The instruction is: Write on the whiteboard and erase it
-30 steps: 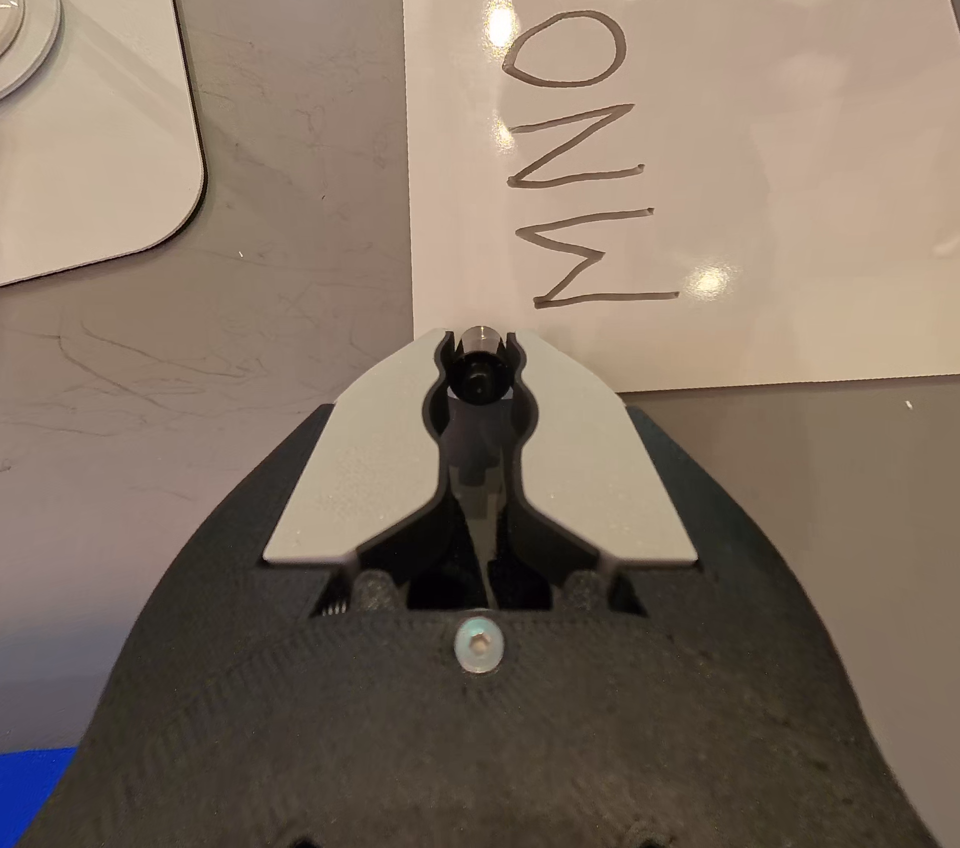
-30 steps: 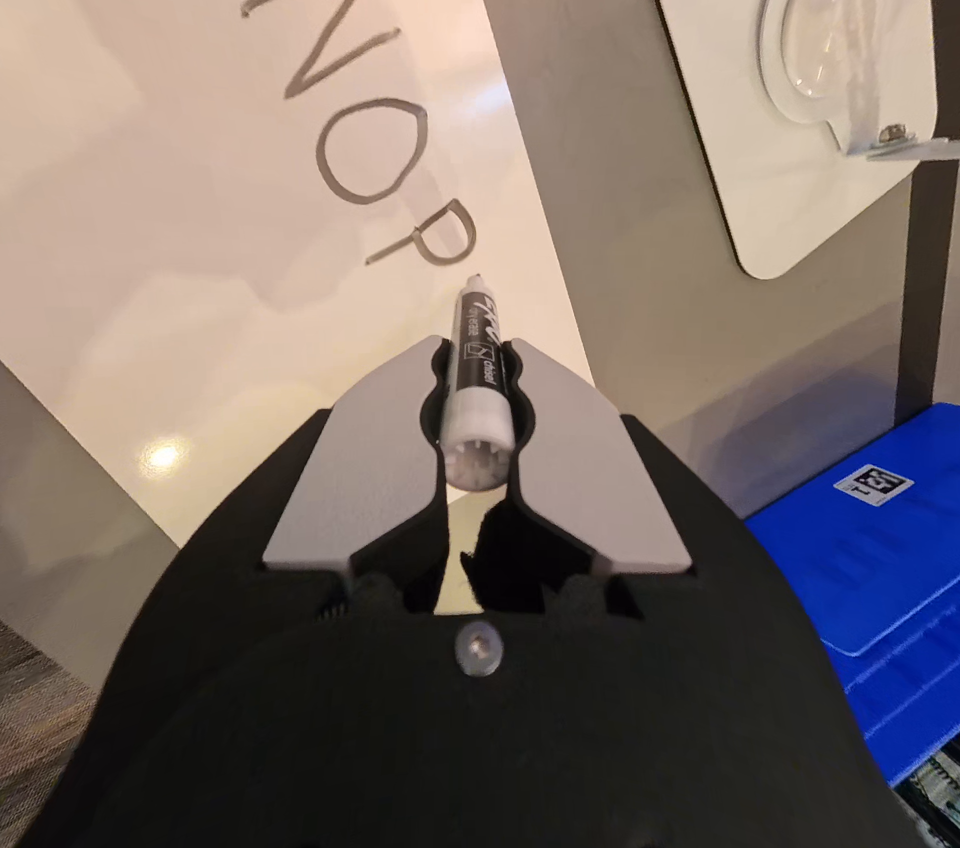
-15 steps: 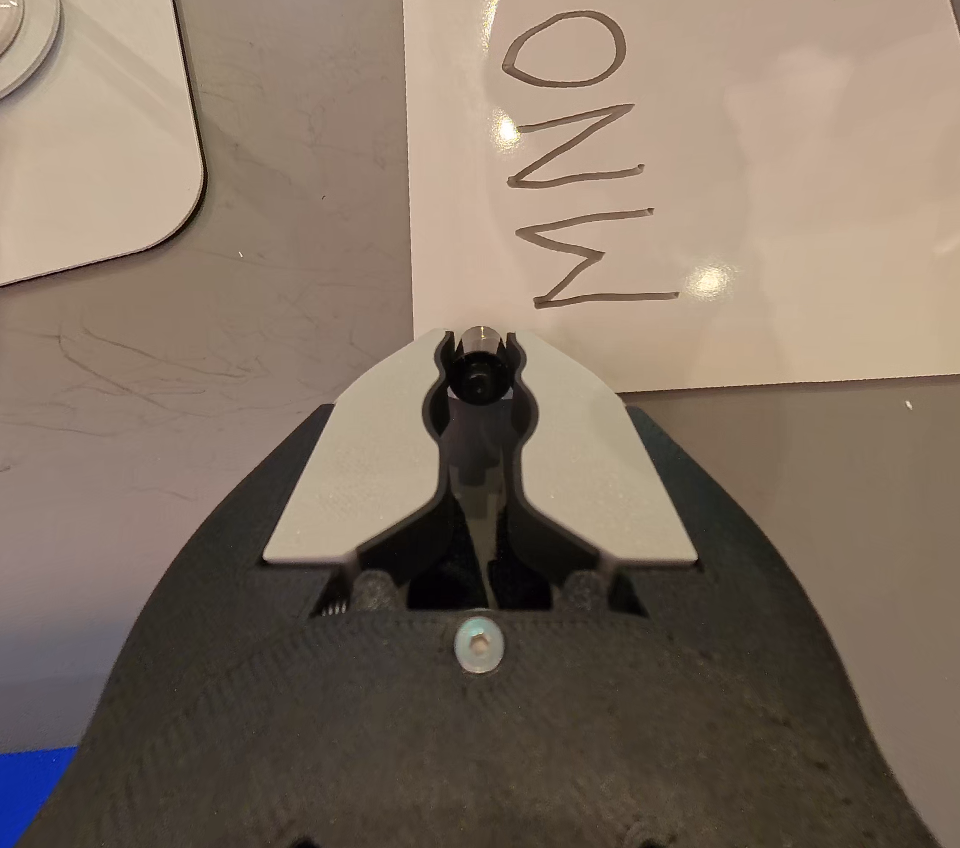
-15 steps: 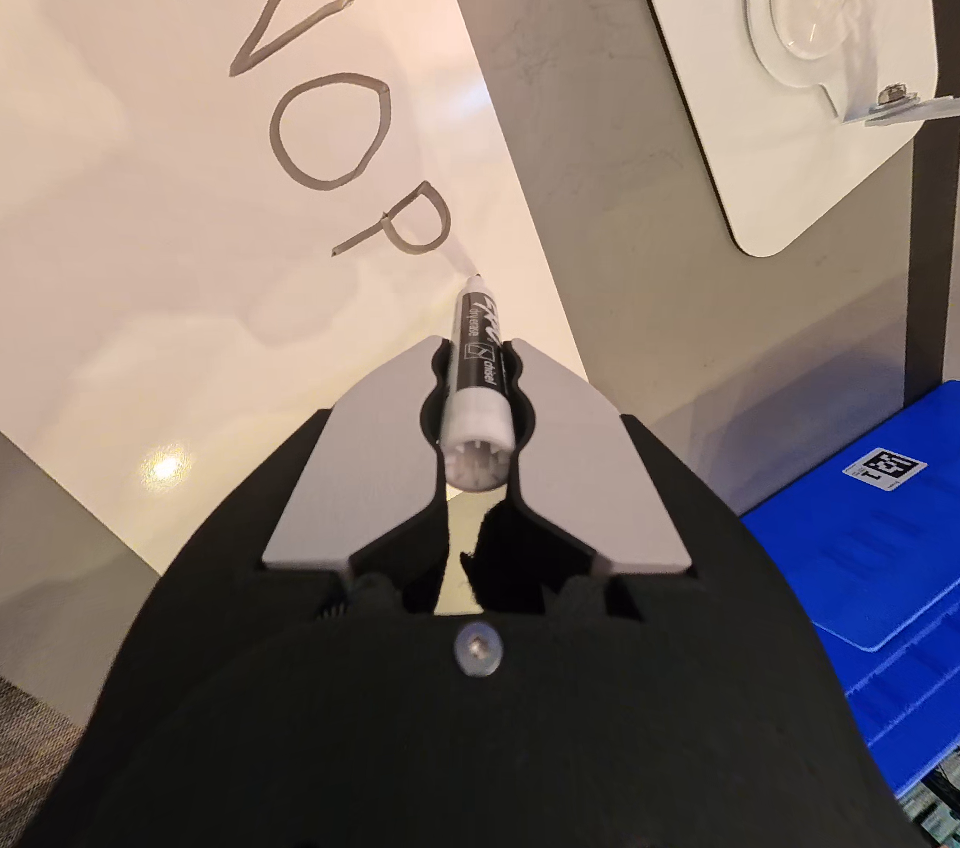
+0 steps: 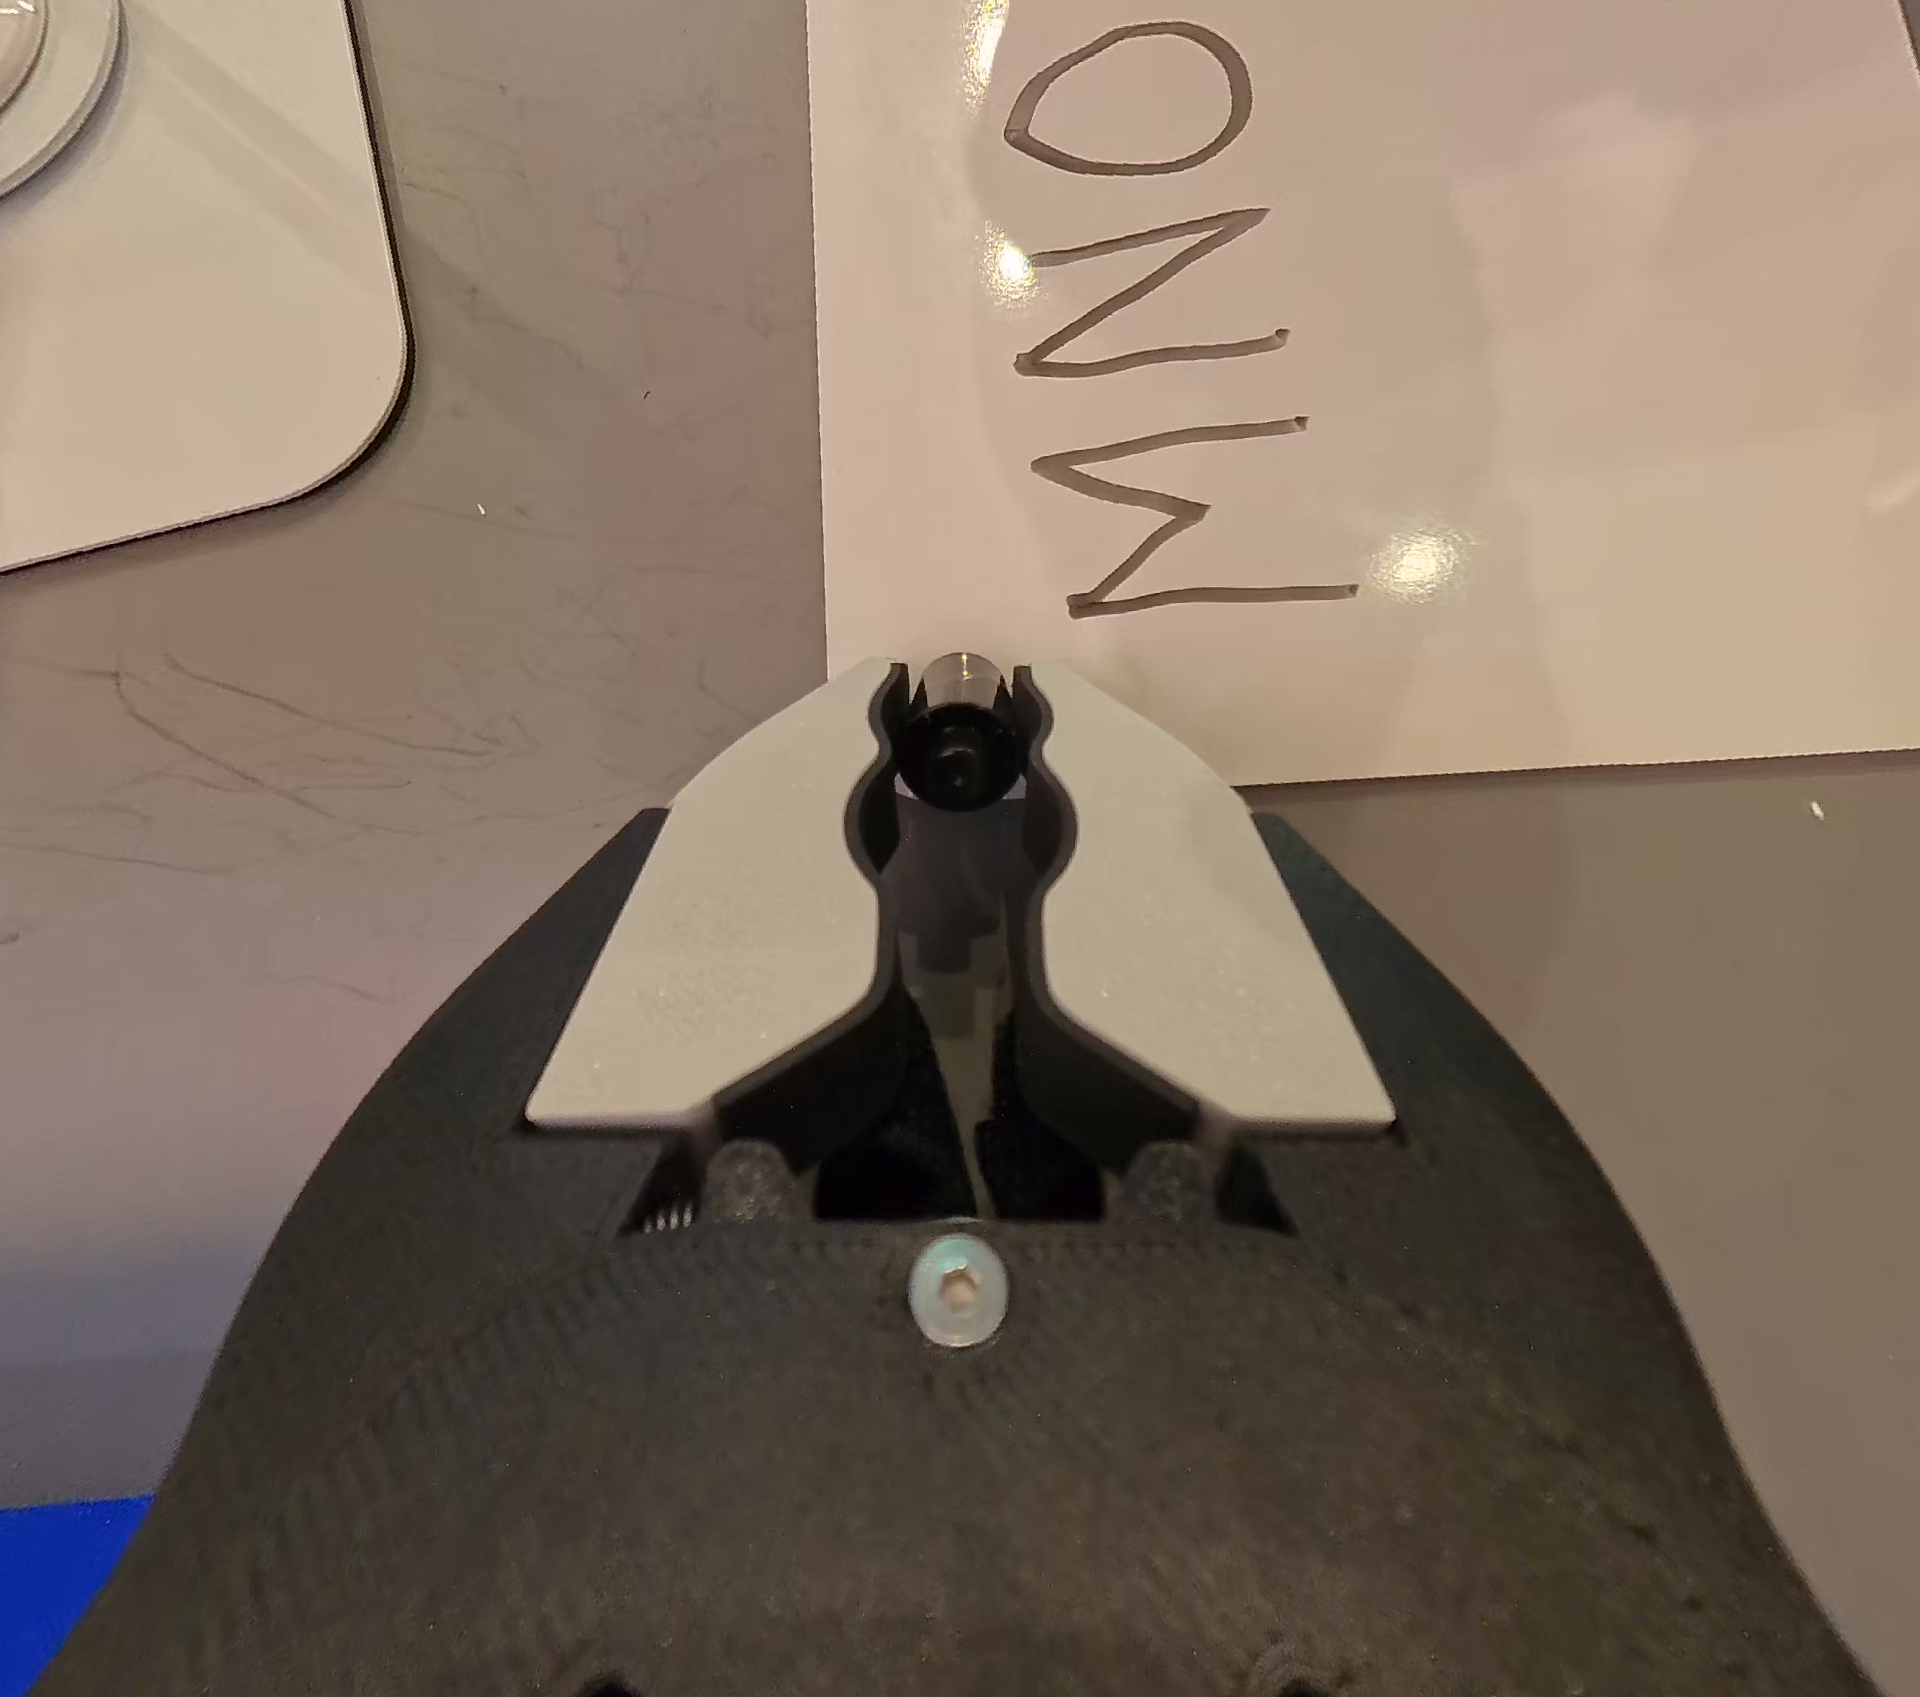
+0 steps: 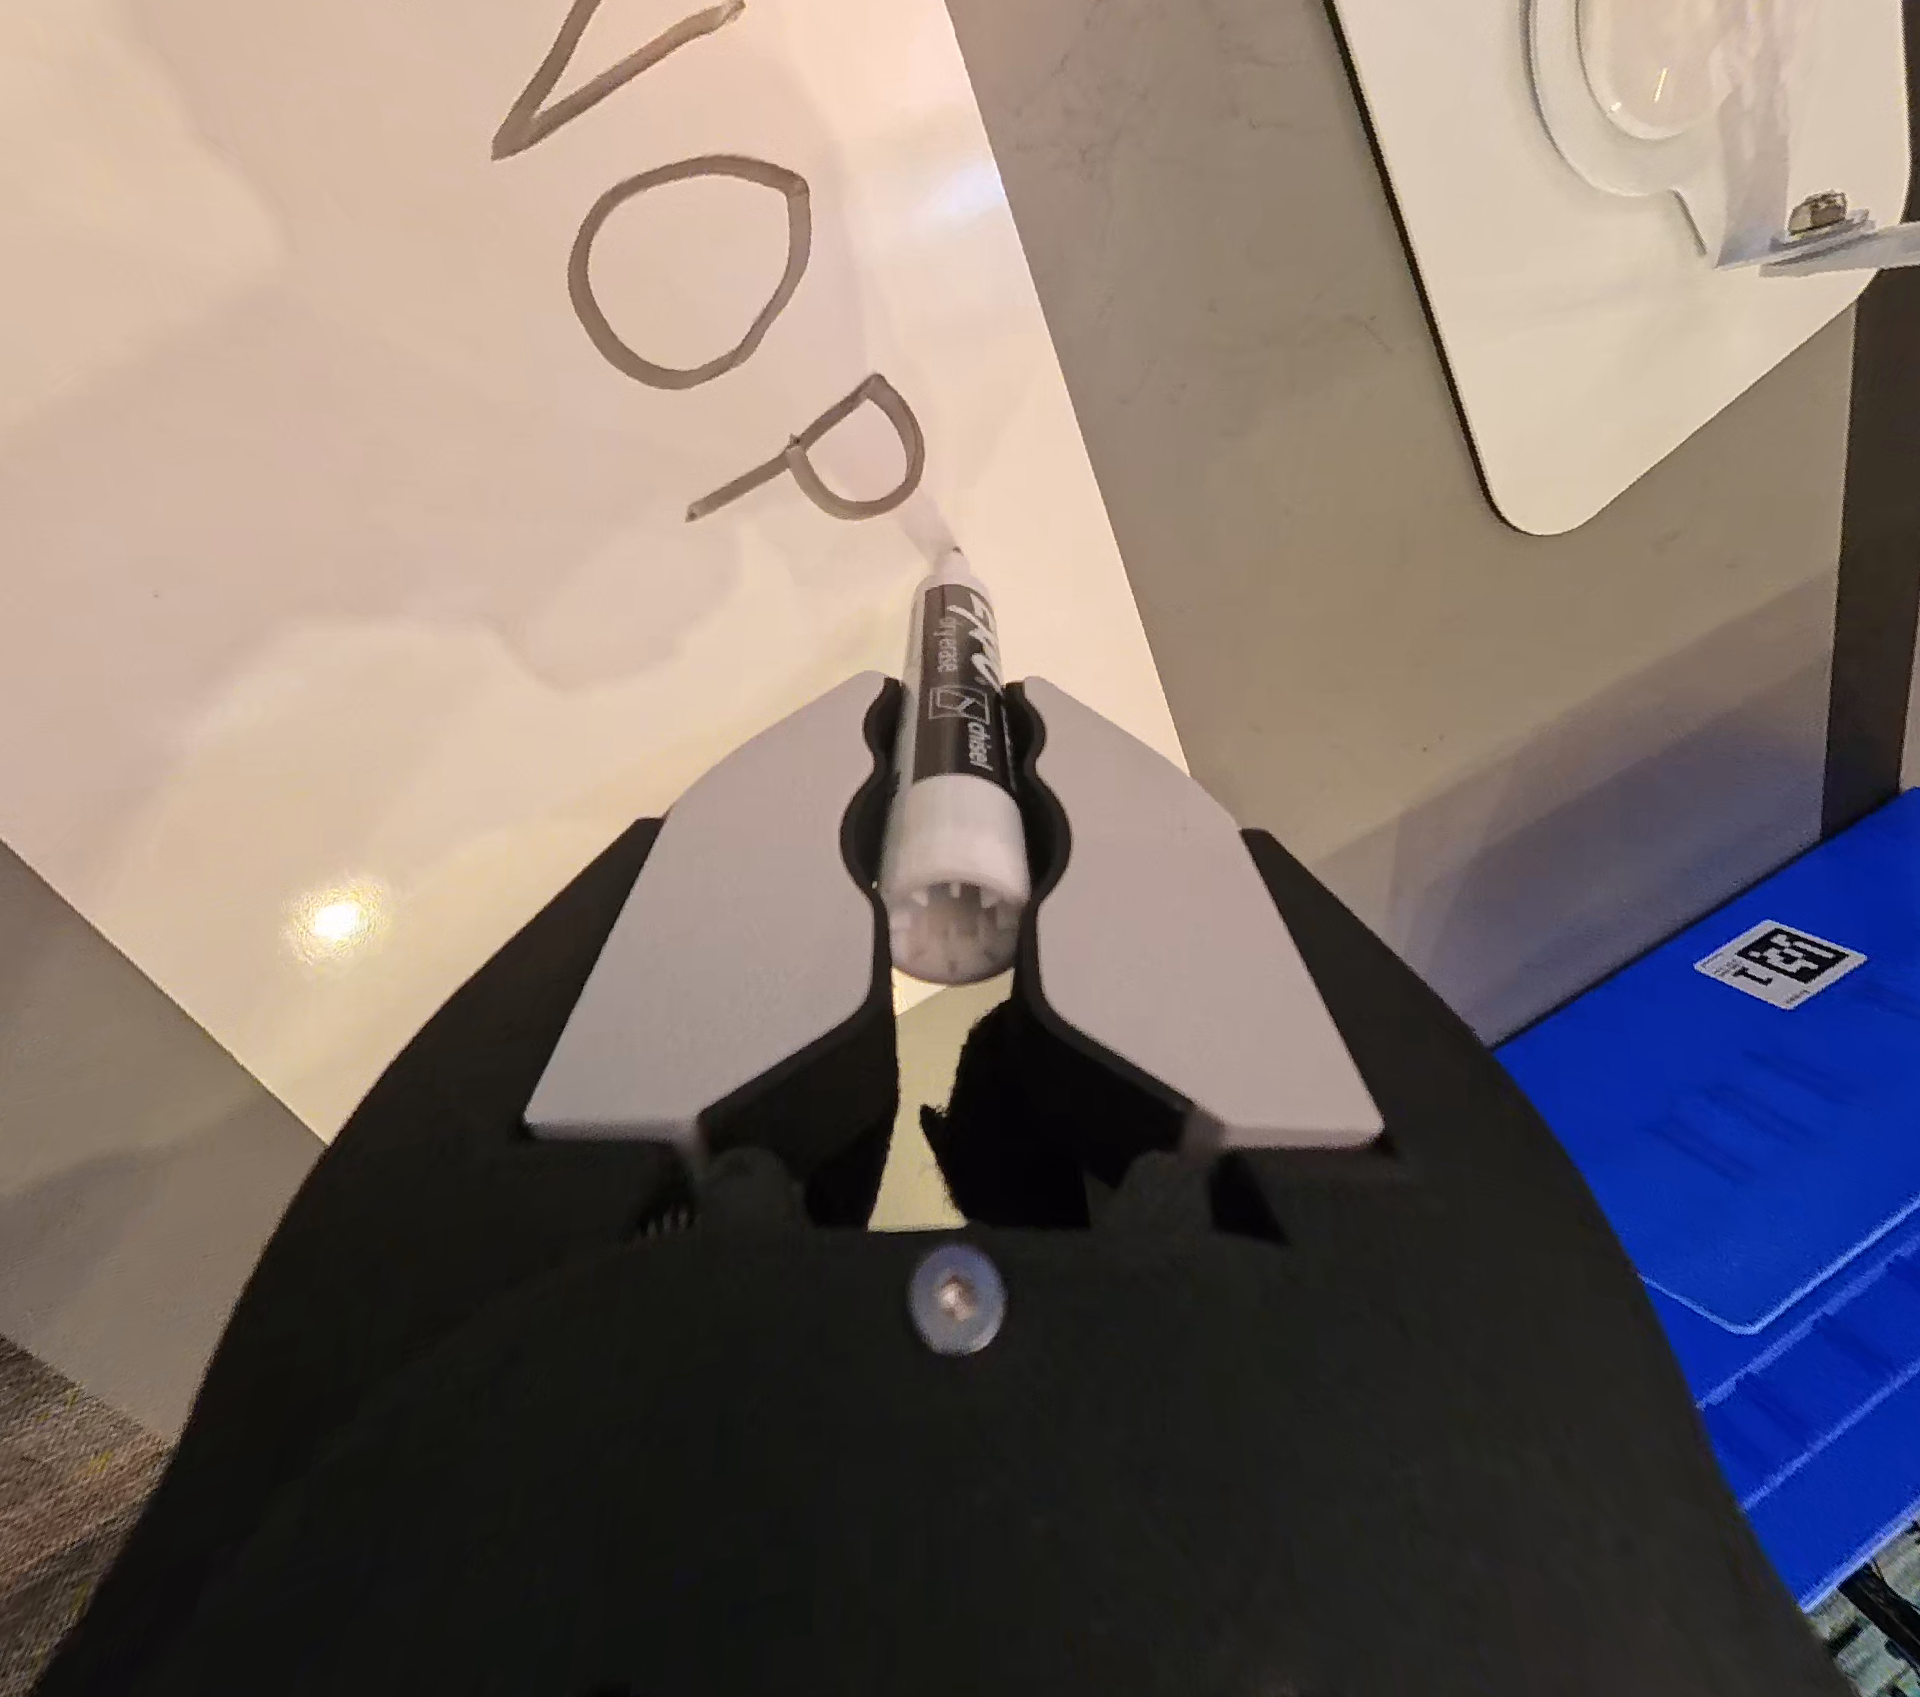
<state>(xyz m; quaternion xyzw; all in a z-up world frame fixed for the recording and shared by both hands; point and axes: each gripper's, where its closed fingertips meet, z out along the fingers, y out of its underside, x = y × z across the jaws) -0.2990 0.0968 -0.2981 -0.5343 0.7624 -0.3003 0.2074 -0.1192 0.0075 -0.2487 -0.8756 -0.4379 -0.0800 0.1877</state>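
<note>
Marker [image 6: 951, 743] advanced past lettering, cap [image 5: 958, 738] unmoved

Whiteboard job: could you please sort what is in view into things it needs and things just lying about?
Needed:
whiteboard
marker, in right tongs
black cap, in left tongs

Lying about:
white plate with suction cup
blue bin

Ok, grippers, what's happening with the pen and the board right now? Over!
Right gripper clamps the marker, tip at the whiteboard by the last letter. Left gripper holds the black cap at the board's edge. Nothing in the way.
</note>
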